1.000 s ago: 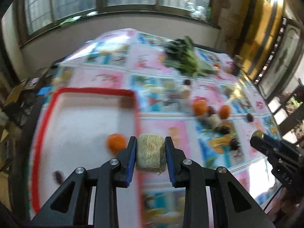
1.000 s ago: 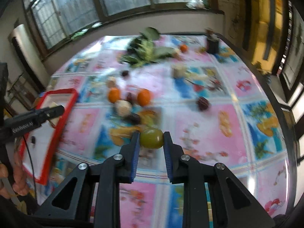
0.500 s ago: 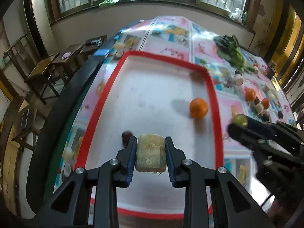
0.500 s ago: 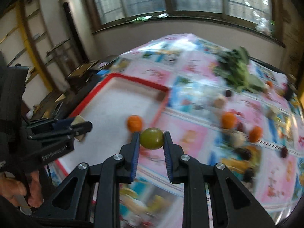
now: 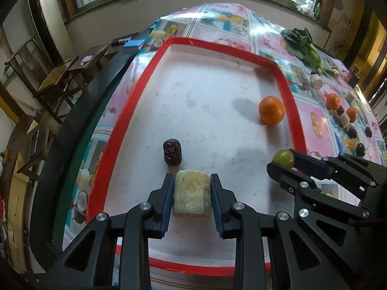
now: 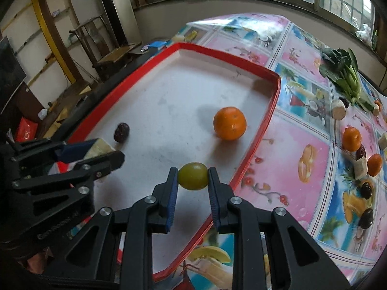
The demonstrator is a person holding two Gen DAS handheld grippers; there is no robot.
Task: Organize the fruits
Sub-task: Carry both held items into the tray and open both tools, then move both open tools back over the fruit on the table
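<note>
A white tray with a red rim (image 5: 289,96) (image 6: 271,106) lies on the table. In it sit an orange (image 5: 271,110) (image 6: 229,123) and a dark red date (image 5: 172,151) (image 6: 121,132). My left gripper (image 5: 192,194) (image 6: 101,152) is shut on a pale cut sugarcane chunk (image 5: 192,195) (image 6: 99,147), low over the tray's near part beside the date. My right gripper (image 6: 193,176) (image 5: 283,160) is shut on a green round fruit (image 6: 193,176) (image 5: 283,158), above the tray near its right rim.
Further fruits lie on the patterned tablecloth to the right: oranges (image 6: 352,139), dates (image 6: 366,189), cane chunks (image 6: 338,109) and leafy greens (image 6: 343,72). Left of the table's dark edge (image 5: 72,133) stand wooden chairs (image 5: 58,79). A hand (image 6: 36,261) holds the left gripper.
Both grippers have swung left from the loose fruit to over the tray, each keeping its piece. The left one has sunk closer to the tray floor next to the date.
</note>
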